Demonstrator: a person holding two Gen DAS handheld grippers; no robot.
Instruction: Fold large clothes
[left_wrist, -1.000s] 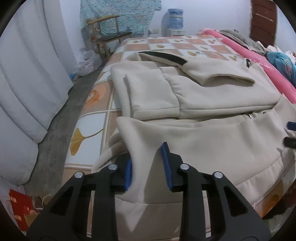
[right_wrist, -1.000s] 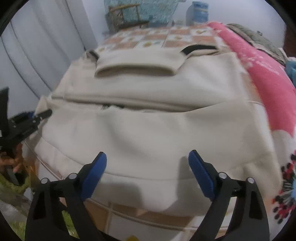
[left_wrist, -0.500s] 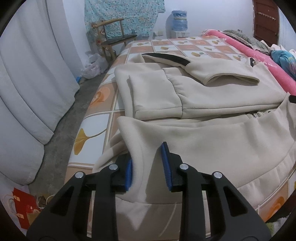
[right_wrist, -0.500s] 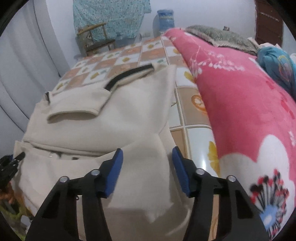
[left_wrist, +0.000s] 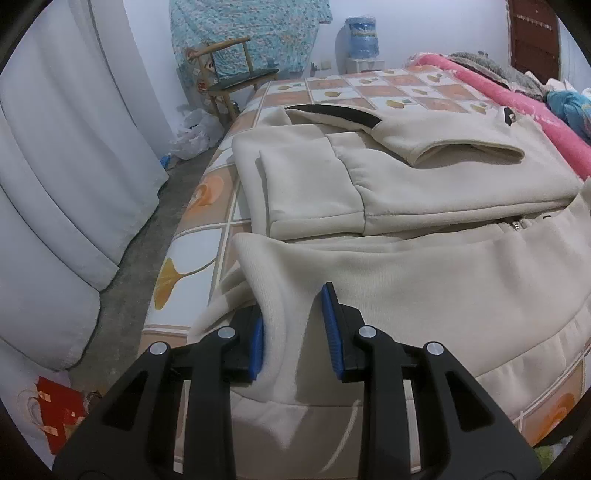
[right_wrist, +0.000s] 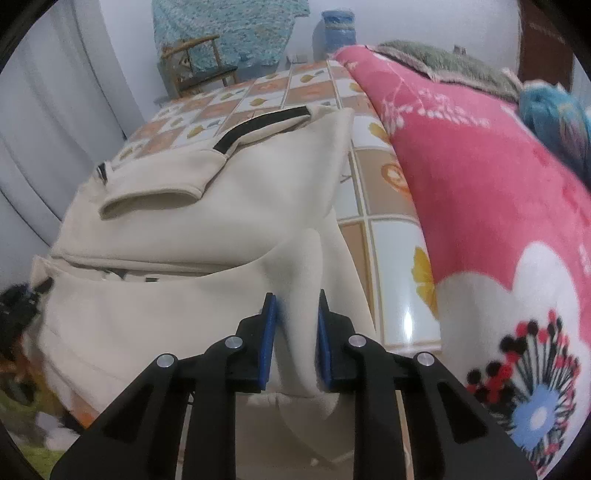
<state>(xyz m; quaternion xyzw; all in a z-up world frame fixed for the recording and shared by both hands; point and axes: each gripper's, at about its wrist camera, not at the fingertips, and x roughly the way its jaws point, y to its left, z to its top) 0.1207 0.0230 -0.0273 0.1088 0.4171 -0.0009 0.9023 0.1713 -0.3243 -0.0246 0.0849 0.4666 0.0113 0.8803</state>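
Fabric of the cream hoodie (left_wrist: 424, 192) fills the centre of both frames, spread over the tiled-pattern bed sheet (left_wrist: 207, 236). At lower centre the left claw (left_wrist: 293, 328) is clenched on the raised ribbed hem corner. The right claw (right_wrist: 294, 334), also lower centre, pinches the opposite hem corner. A pink blanket (right_wrist: 480, 192) lies at right, just beside the hoodie.

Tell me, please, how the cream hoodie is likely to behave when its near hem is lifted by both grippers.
The cream hoodie will probably sag between the left gripper and the right gripper, since the fabric already bunches at each. Its thick fleece looks fairly heavy, so it may drag. Slipping seems unlikely.
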